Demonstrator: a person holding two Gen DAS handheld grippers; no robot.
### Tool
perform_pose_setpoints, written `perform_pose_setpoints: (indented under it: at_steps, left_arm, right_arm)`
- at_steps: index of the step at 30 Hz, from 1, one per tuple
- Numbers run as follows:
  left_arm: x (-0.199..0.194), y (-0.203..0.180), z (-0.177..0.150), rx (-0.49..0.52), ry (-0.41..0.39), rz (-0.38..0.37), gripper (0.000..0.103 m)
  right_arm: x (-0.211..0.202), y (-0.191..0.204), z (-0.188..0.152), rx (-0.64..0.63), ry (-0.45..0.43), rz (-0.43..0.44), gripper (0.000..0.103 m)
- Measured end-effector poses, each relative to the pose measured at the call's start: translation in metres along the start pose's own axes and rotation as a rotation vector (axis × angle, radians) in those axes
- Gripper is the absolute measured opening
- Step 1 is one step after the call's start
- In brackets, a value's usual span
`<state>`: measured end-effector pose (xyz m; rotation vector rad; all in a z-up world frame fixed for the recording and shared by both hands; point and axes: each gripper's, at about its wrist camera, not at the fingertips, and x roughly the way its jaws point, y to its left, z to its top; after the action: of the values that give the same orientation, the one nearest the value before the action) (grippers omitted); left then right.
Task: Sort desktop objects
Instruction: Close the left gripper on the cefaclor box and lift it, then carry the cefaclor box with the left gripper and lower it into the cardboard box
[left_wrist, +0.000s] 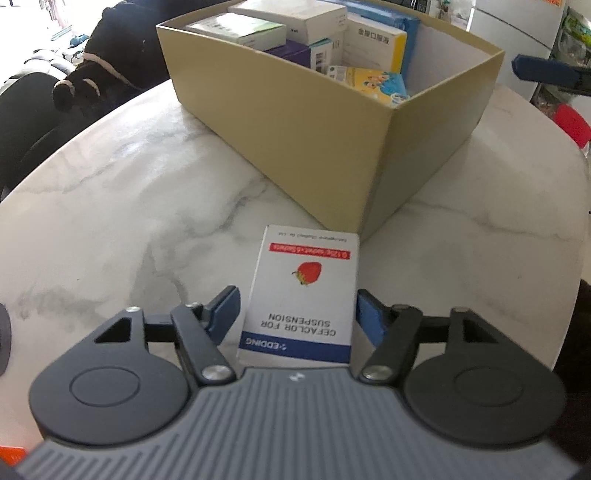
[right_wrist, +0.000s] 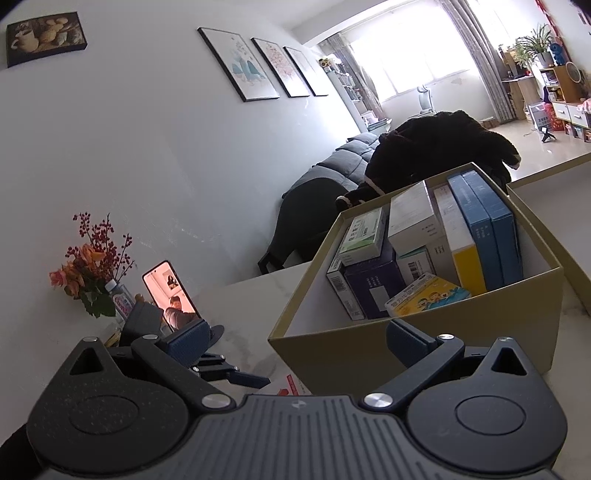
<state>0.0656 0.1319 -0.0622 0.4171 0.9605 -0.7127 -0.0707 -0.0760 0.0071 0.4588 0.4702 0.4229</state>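
Note:
A white medicine box (left_wrist: 301, 295) with a strawberry picture and a blue band lies flat on the marble table (left_wrist: 110, 206), just in front of a tan cardboard box (left_wrist: 295, 136) filled with several medicine packs. My left gripper (left_wrist: 297, 314) is open, its blue fingers on either side of the white box with small gaps. My right gripper (right_wrist: 295, 341) is open and empty, raised beside the tan box (right_wrist: 424, 332), looking over its rim at the packs inside. The left gripper's fingers (right_wrist: 236, 376) and a corner of the white box (right_wrist: 291, 386) show below it.
A black garment (left_wrist: 107, 74) hangs over a chair behind the table. A phone (right_wrist: 170, 299) on a stand, a flower vase (right_wrist: 92, 273) and a water bottle (right_wrist: 120, 299) stand by the wall. The table's rounded edge runs at left and right.

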Motion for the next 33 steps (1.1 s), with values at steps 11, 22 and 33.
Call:
perform_pose_setpoints:
  at_steps: [11, 22, 33]
  left_arm:
    - [-0.015, 0.002, -0.015, -0.113, -0.022, 0.101, 0.060]
    - [-0.067, 0.010, 0.008, -0.242, -0.153, 0.138, 0.058]
    - [-0.092, 0.002, 0.043, -0.260, -0.276, 0.160, 0.058]
  right_arm:
    - [-0.004, -0.010, 0.003, 0.011, -0.008, 0.006, 0.102]
    - [-0.015, -0.025, 0.012, 0.043, -0.042, 0.010, 0.102]
    - [-0.023, -0.037, 0.017, 0.057, -0.058, 0.007, 0.102]
